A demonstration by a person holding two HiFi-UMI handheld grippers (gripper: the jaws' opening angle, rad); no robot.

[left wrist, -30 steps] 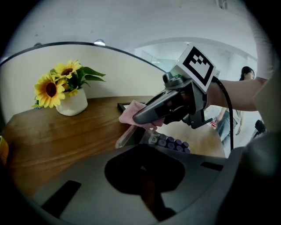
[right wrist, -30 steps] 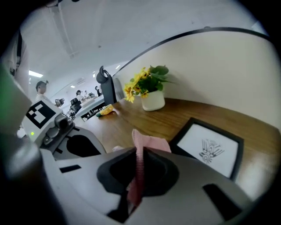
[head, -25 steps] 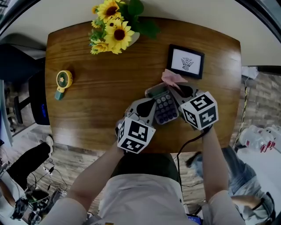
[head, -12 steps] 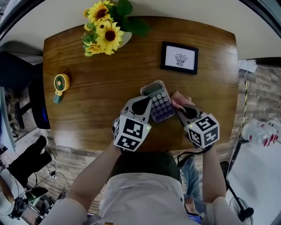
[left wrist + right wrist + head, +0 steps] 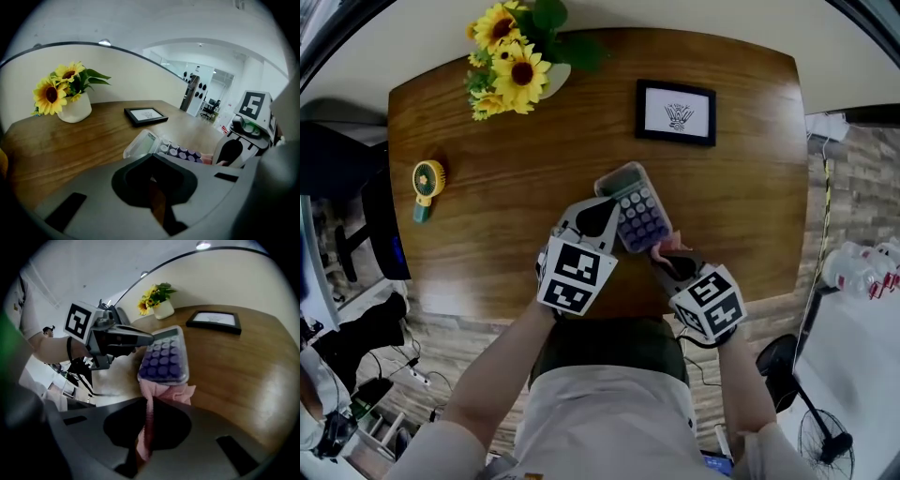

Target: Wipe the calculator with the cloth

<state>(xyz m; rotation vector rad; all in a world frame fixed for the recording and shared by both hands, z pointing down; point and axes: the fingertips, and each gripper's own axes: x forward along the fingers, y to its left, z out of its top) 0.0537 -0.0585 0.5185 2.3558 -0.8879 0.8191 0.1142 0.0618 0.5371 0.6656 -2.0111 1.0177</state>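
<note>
The calculator (image 5: 636, 211), clear-cased with purple keys, lies on the wooden table (image 5: 487, 216) with its display end turned away from me. My left gripper (image 5: 609, 204) is shut, and its tips rest against the calculator's left edge. In the left gripper view the calculator (image 5: 154, 145) shows just beyond the closed jaws. My right gripper (image 5: 666, 261) is shut on a pink cloth (image 5: 663, 249). In the right gripper view the cloth (image 5: 161, 392) bunches against the near end of the calculator (image 5: 164, 359), with the left gripper (image 5: 140, 339) at its side.
A vase of sunflowers (image 5: 516, 61) stands at the far left of the table. A black picture frame (image 5: 675, 111) is at the far right, and a small yellow hand fan (image 5: 428, 183) lies by the left edge. The table's near edge runs just under both grippers.
My right gripper has carried the pink cloth from the calculator's far end, along its right side, down to its near end. My left gripper has stayed at the calculator's left edge.
</note>
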